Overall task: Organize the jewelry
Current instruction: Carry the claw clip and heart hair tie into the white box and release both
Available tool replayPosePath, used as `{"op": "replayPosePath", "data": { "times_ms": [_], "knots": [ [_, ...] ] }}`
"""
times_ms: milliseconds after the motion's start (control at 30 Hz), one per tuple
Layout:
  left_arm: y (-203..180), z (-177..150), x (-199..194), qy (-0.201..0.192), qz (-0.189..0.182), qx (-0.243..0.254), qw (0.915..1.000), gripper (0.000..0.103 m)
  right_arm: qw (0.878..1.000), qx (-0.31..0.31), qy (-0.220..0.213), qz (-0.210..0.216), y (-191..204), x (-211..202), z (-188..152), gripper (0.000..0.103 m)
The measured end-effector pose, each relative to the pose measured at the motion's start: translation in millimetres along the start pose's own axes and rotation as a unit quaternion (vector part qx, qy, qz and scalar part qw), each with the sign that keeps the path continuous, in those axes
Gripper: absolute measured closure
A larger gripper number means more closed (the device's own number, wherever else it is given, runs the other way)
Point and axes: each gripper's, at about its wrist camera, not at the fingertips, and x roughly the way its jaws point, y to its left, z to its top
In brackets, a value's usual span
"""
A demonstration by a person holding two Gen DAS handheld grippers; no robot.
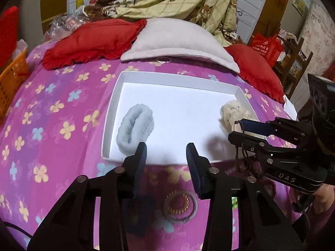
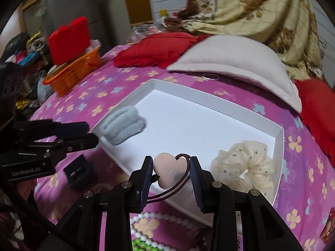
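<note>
A white tray [image 1: 113,96] lies on the pink flowered bedspread; it also shows in the right wrist view [image 2: 279,138]. In it lie a light-blue fluffy scrunchie [image 1: 136,128] [image 2: 123,126] at the left and a cream dotted scrunchie [image 1: 232,113] [image 2: 245,163] at the right. My right gripper [image 2: 170,168] [image 1: 237,129] is shut on a brown hair tie with a pale clover charm [image 2: 167,170], over the tray's near edge. My left gripper [image 1: 166,153] is open and empty over the tray's near edge. A coiled gold-beaded hair tie [image 1: 181,207] lies on the bedspread below it.
A white bead necklace [image 2: 159,219] and green beads [image 2: 138,242] lie on the bedspread near me. An orange basket [image 2: 73,71] [image 1: 12,79] stands at the far left. Red cushions [image 1: 92,39] and a grey pillow [image 1: 178,41] lie behind the tray, a metal ring [image 1: 162,60] beside it.
</note>
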Motion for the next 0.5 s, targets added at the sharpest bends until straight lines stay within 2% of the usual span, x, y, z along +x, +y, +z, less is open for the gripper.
{"op": "replayPosePath", "data": {
  "times_ms": [133,167,200,233,267,367,500],
  "knots": [
    [6,-2,-6,0.003,-0.013,0.004,0.9999,0.065,1.000,0.000,-0.002,0.011,-2,-1,-5,0.069],
    [7,-6,-10,0.003,-0.016,0.008,0.9998,0.061,1.000,-0.003,-0.001,0.012,0,0,-7,0.069],
    [9,-9,-14,0.003,-0.017,0.011,0.9998,0.055,1.000,-0.007,0.001,0.013,1,0,-9,0.069],
    [13,-16,-19,0.003,-0.015,0.014,0.9998,0.039,1.000,-0.011,0.004,0.013,3,1,-11,0.069],
    [17,-21,-22,0.002,-0.011,0.015,0.9998,0.029,1.000,-0.015,0.006,0.014,6,2,-14,0.069],
    [28,-42,-28,0.008,0.001,0.022,0.9997,0.026,1.000,-0.020,0.011,0.018,10,4,-19,0.069],
    [25,-66,-17,0.039,0.008,0.056,0.9977,0.025,0.999,-0.016,0.018,0.021,13,9,-21,0.069]
  ]
}}
